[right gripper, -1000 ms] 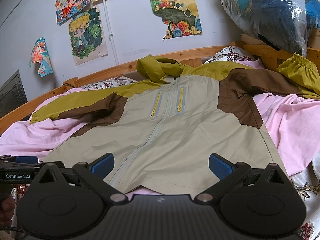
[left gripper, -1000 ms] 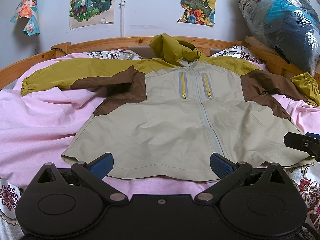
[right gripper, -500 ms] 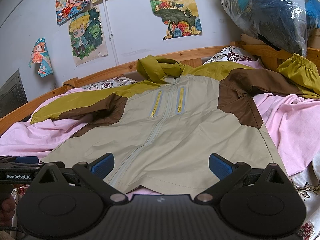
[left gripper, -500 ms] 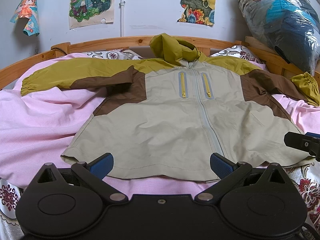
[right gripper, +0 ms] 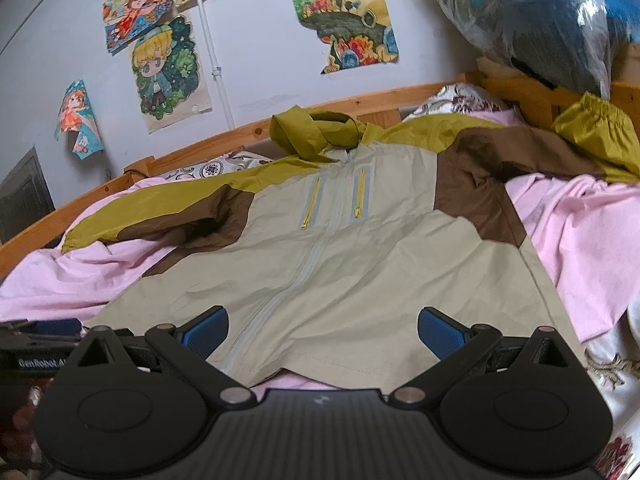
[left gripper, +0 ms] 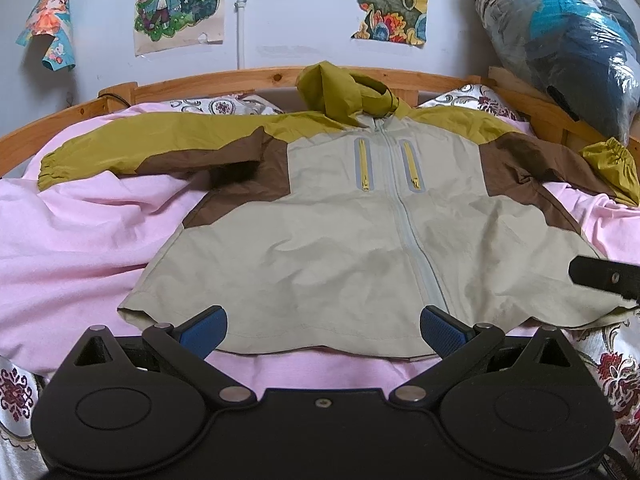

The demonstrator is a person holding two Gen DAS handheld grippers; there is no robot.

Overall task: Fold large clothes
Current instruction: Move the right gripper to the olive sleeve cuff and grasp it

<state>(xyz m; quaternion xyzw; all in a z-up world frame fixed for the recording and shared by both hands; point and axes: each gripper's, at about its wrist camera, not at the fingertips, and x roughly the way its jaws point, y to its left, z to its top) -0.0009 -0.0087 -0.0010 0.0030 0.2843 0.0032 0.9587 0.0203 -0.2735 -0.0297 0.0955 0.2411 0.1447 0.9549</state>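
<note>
Since nothing has moved, the big tan, brown and green zip jacket point(left gripper: 340, 240) lies flat on the pink bed point(left gripper: 80, 240), unfolded, with the left tool point(left gripper: 323, 326) and right tool point(right gripper: 323, 326) both spread wide.

left claw point(left gripper: 323, 326): black, blue pads | right claw point(right gripper: 323, 326): black, blue pads

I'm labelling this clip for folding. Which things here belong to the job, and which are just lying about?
Job:
jacket, spread flat
pink sheet under it
left tool, open
right tool, open

Lying about:
wall posters
plastic bag of clothes
patterned pillows
</note>
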